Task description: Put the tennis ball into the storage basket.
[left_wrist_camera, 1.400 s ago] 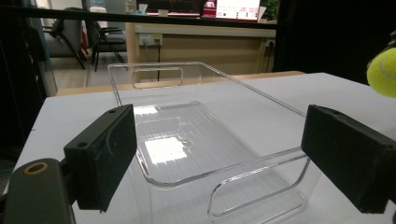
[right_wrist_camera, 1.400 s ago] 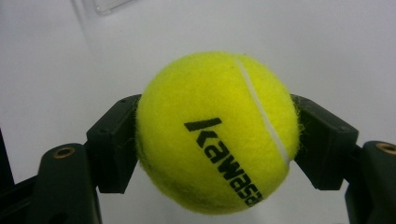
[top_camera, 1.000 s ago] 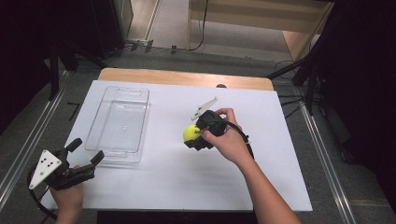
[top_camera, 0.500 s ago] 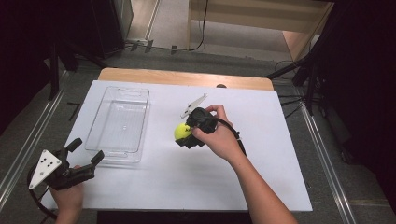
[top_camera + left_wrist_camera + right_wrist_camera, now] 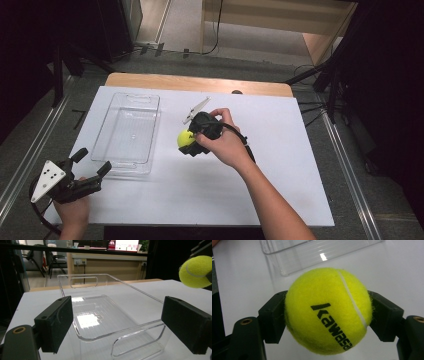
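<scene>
- Where the high view is read from its left edge, the left gripper (image 5: 92, 171) comes first, at about 8 o'clock from the table's middle, held by a hand at the near left corner of the white table (image 5: 280, 200).
- Its jaws stand wide apart with nothing between the pads; in the left gripper view the near end wall of the tray lies in the gap beyond them, untouched.
- A grey three-cornered plate (image 5: 47, 179) sits on the left gripper's body, at 9 o'clock from its jaws.
- Next to the right lies the clear plastic tray (image 5: 101, 162), at 10 o'clock from the table's middle, long axis running away from the person, with a cut-out handle at each end.
- Further right, the tennis ball (image 5: 185, 138) sits near the table's middle, at 3 o'clock from the tray and well apart from its wall.
- The right gripper (image 5: 188, 140) has its jaws closed on the tennis ball; in the right gripper view both pads press the ball's left and right flanks, and black lettering reads "kawasa" across its felt.
- The right hand (image 5: 225, 145) wraps the gripper body at 4 o'clock from the ball.
</scene>
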A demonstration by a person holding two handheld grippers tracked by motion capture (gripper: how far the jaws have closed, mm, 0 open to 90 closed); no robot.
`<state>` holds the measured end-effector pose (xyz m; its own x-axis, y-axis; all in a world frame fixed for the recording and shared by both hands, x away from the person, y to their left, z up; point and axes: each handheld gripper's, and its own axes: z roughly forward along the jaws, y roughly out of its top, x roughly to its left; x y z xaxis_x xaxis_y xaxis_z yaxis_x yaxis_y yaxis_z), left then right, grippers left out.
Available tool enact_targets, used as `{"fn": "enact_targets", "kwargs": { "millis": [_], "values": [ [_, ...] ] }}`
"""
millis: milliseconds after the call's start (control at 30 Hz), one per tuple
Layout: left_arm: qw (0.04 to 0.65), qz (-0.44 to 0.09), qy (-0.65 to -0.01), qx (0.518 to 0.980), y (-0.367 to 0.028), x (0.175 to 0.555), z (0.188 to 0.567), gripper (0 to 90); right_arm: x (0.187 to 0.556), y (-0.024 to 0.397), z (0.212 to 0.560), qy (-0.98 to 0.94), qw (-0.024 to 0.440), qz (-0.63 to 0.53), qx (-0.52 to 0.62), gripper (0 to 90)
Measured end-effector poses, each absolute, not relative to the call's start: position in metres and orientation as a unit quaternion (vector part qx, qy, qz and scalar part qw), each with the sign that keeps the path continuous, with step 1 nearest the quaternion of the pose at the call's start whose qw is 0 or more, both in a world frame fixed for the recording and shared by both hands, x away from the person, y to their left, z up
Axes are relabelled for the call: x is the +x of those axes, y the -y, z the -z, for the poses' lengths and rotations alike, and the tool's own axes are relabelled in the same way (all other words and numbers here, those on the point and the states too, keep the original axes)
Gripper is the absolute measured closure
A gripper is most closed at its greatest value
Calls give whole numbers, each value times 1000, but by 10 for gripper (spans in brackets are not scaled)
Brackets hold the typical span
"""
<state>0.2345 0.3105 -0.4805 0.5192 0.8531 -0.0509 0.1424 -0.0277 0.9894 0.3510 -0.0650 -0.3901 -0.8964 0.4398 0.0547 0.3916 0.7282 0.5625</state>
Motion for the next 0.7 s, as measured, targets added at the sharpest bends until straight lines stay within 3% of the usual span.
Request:
{"fn": "enact_targets", "kwargs": {
  "millis": [700],
  "values": [
    [581,-305,-384,650,-310,235,481,111,355,25,381,-928,27,-307,208,235]
  ]
}}
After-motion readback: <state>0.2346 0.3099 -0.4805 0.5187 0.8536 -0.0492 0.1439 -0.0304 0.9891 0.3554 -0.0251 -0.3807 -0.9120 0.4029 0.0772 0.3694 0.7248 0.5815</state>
